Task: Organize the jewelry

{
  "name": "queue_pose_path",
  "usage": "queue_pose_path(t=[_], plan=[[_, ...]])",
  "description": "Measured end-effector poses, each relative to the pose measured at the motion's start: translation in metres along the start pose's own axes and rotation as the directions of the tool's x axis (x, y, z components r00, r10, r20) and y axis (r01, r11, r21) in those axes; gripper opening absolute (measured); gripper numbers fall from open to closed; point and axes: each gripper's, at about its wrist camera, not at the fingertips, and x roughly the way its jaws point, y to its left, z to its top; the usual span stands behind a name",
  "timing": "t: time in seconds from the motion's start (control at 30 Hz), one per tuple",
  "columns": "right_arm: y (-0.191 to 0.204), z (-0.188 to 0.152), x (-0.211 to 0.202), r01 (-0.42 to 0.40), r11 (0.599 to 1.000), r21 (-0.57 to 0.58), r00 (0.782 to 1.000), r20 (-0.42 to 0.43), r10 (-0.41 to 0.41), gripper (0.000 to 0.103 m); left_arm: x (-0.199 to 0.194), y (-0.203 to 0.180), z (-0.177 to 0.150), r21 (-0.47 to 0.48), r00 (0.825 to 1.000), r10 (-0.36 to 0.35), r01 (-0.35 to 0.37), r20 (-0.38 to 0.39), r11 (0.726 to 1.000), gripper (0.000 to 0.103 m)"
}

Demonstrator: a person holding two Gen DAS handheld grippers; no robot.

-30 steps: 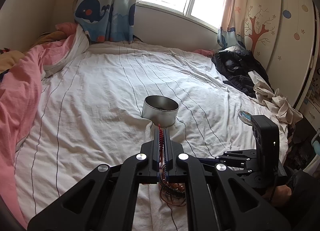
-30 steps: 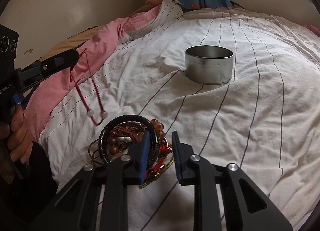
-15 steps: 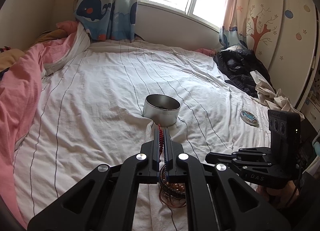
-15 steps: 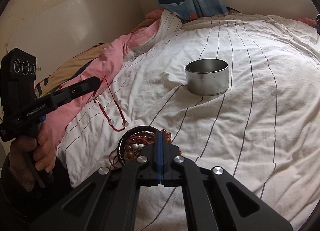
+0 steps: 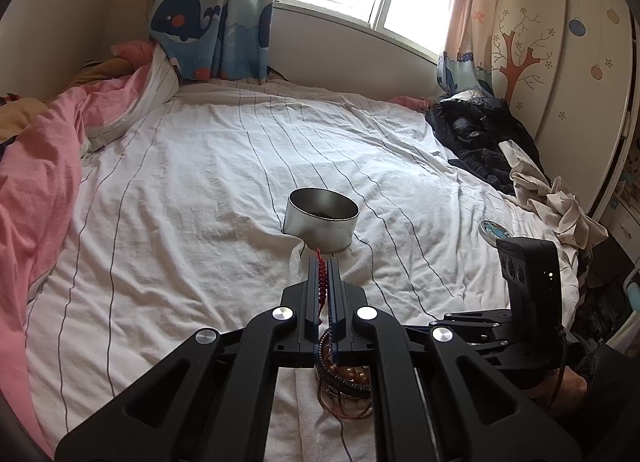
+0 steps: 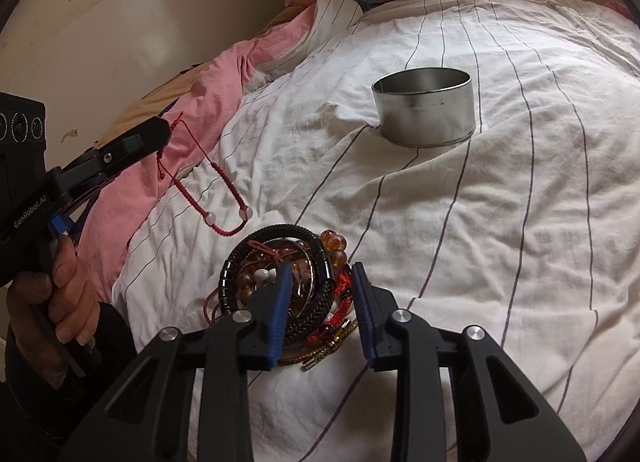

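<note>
Two grippers over a bed here, both pointing down toward the sheet. Nearest to the right wrist camera is the right gripper (image 6: 320, 282), its blue-padded fingers (image 6: 280, 298) spreading apart right now, straddling the jewelry pile (image 6: 288, 286) without pressing on anything. A thick black braided bracelet (image 6: 316, 302) and some red cord sit in the gap between the pads. That pile lies on the near edge of the white striped sheet (image 6: 500, 222): a dark segmented bracelet, amber beads, a thin metal bangle, brown cord, all tangled together.

Off to the left, a hand (image 6: 52, 302) grips the handle of the left gripper (image 6: 160, 134). Its fingers are pressed together, pinching a red beaded string bracelet (image 6: 208, 190), which hangs down in a loop with two clear beads near the bottom, just above the sheet and just left of the pile. From the left wrist camera you see the red cord sandwiched between the two pads.

Farther out, mid-bed, stands a round metal tin (image 6: 426, 106), open-topped, well apart from the pile. From the left wrist view a small round lid-like thing (image 5: 494, 231) lies to the right of it. A pink duvet (image 6: 224, 74) bunches up along the far left, dark clothes (image 5: 476, 142) are heaped far right, and whale curtains (image 5: 208, 22) hang by the window at the back.
</note>
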Motion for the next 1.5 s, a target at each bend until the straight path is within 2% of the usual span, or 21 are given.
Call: queue_pose_path(t=[0.13, 0.23, 0.43, 0.57, 0.7, 0.97, 1.17, 1.27, 1.33, 1.43, 1.5], plan=[[0.007, -0.003, -0.013, 0.016, 0.999, -0.028, 0.999, 0.040, -0.015, 0.012, 0.000, -0.001, 0.000, 0.000, 1.000, 0.000, 0.000, 0.000, 1.000, 0.004], [0.013, -0.005, -0.026, 0.043, 0.998, -0.048, 0.996, 0.081, -0.039, 0.012, 0.000, -0.001, 0.001, 0.002, 1.000, -0.001, 0.001, -0.001, 1.000, 0.004], [0.003, -0.004, -0.049, 0.030, 1.000, 0.007, 0.990, 0.137, -0.031, 0.012, 0.001, -0.002, 0.001, 0.000, 1.000, -0.005, 0.005, -0.002, 1.000, 0.004], [-0.011, 0.003, -0.059, 0.038, 0.998, 0.055, 0.986, 0.161, -0.047, 0.012, 0.003, -0.005, 0.008, -0.019, 0.999, -0.046, 0.046, 0.002, 0.999, 0.004], [-0.023, 0.020, -0.071, 0.068, 0.995, 0.070, 0.977, 0.197, -0.080, 0.012, 0.009, -0.014, 0.031, -0.008, 0.996, -0.083, 0.083, 0.020, 0.997, 0.004], [-0.055, 0.054, -0.082, 0.148, 0.982, 0.113, 0.955, 0.244, -0.172, 0.012, 0.072, -0.035, 0.087, 0.022, 0.989, -0.151, 0.151, 0.001, 0.988, 0.004], [-0.082, 0.076, -0.072, 0.178, 0.973, 0.143, 0.946, 0.247, -0.210, 0.012, 0.135, -0.031, 0.108, -0.027, 0.983, -0.185, 0.185, -0.020, 0.982, 0.004], [-0.096, 0.085, -0.065, 0.181, 0.970, 0.160, 0.945, 0.243, -0.217, 0.012, 0.164, -0.022, 0.108, -0.053, 0.987, -0.159, 0.157, -0.039, 0.986, 0.004], [-0.101, 0.092, -0.059, 0.185, 0.969, 0.165, 0.945, 0.240, -0.222, 0.012, 0.186, -0.014, 0.103, -0.050, 0.989, -0.106, 0.101, -0.106, 0.994, 0.004], [-0.102, 0.104, -0.048, 0.195, 0.969, 0.153, 0.946, 0.232, -0.227, 0.012, 0.215, -0.003, 0.086, -0.021, 0.967, -0.022, 0.017, -0.255, 1.000, 0.006], [-0.098, 0.111, -0.041, 0.204, 0.970, 0.133, 0.945, 0.230, -0.230, 0.012, 0.212, 0.004, 0.080, -0.015, 0.962, 0.005, -0.010, -0.272, 1.000, 0.011]])
